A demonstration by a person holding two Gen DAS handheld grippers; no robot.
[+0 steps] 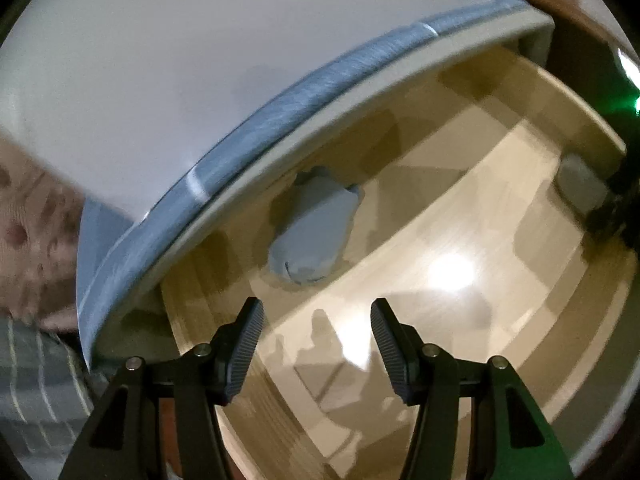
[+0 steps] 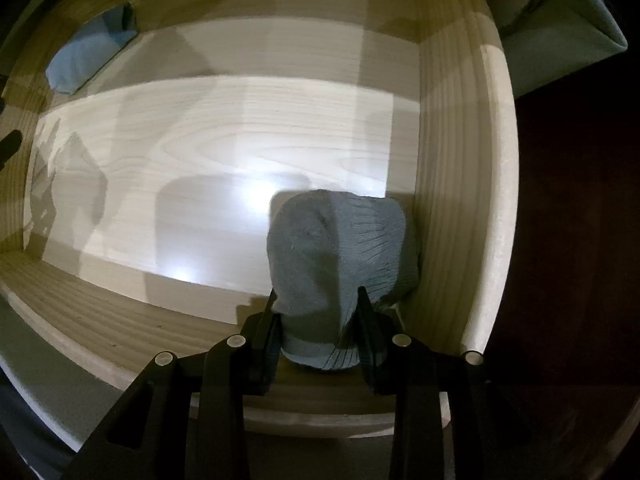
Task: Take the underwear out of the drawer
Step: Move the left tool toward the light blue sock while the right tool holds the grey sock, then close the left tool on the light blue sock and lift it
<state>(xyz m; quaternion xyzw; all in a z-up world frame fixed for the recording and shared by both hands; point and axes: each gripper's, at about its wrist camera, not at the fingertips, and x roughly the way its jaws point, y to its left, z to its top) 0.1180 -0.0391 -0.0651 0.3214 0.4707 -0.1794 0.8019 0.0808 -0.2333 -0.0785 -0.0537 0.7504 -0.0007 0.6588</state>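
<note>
The wooden drawer (image 2: 460, 160) stands pulled out. My right gripper (image 2: 320, 320) is shut on a grey-blue rolled underwear (image 2: 340, 248) at the drawer's near right corner, against the right wall. A second blue rolled underwear (image 2: 88, 60) lies in the far left corner; it also shows in the left wrist view (image 1: 316, 228) under the cabinet's front edge. My left gripper (image 1: 316, 344) is open and empty above the drawer floor (image 1: 440, 240), short of that roll. A grey roll (image 1: 580, 184) shows at the drawer's far right end in the left wrist view.
A white cabinet top (image 1: 160, 80) with a blue-grey edge (image 1: 280, 108) overhangs the drawer's rear. A patterned fabric (image 1: 32, 240) and a striped cloth (image 1: 40, 380) lie at the left. Dark floor (image 2: 580, 240) lies right of the drawer.
</note>
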